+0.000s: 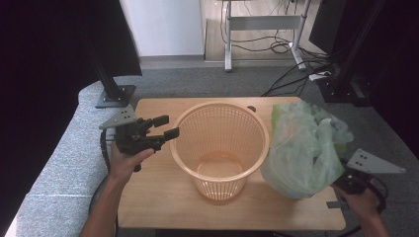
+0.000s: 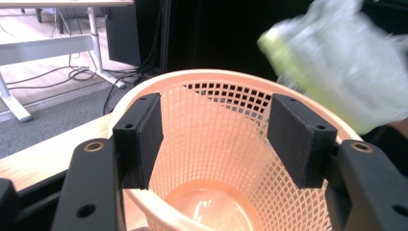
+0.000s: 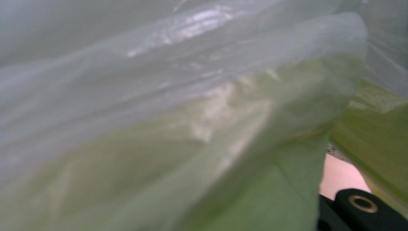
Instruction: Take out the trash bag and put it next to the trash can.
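Note:
An orange mesh basket (image 1: 220, 104) stands upright in the middle of the wooden table (image 1: 148, 197). My left gripper (image 1: 170, 126) hovers at the basket's left rim, open, with nothing between its pads (image 2: 140, 139); in the left gripper view I look past them into the basket (image 2: 231, 96). A translucent green plastic bag (image 1: 301, 148) billows just right of the basket and is blurred in the left gripper view (image 2: 337, 62). My right gripper (image 1: 340, 178) is at the bag's lower right, mostly hidden by it and shut on the bag film (image 3: 168, 120).
A black stand base (image 1: 116, 94) sits on the floor behind the table's left corner. A metal desk frame (image 1: 262, 22) and loose cables (image 1: 291, 79) lie farther back. Dark curtains hang at both sides.

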Tool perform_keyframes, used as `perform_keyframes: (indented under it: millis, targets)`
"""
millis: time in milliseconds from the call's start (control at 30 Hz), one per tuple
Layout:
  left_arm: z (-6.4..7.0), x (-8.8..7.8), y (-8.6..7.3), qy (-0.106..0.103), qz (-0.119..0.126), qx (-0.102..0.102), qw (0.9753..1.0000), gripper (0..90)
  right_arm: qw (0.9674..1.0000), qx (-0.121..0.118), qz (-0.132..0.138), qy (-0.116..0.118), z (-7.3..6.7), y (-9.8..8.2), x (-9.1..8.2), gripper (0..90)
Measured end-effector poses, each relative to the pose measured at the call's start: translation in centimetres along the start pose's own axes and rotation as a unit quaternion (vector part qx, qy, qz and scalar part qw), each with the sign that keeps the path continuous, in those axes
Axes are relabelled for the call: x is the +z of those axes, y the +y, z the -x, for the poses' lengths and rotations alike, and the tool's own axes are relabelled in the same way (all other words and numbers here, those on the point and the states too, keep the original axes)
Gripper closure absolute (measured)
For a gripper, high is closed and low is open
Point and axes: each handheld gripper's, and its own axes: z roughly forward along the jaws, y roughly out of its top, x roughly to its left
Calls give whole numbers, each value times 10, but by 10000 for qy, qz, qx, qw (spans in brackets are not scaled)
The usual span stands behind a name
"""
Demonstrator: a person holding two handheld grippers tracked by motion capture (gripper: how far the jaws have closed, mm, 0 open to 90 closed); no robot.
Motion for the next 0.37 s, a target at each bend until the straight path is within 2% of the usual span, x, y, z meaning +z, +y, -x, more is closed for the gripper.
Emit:
perform_keyframes:
  millis: [100,200,233,300,367]
  targets:
    - [-1,-1,-2,6,-14,-28,10000,372,9997,178,-136,-52,4,-21,11,878]
    - [-2,-4,-3,19,0,-44,10000,371,9995,233,-197,-90,7,-29,16,858]
    - [-3,-6,-4,28,11,-55,10000,370,9995,247,-176,-103,7,-30,16,797]
    - [-5,-7,-5,49,20,-80,10000,368,9993,291,-126,-178,6,-30,17,564]
    - [-7,-8,-5,50,43,-110,9999,368,9992,357,-129,-136,6,-29,16,483]
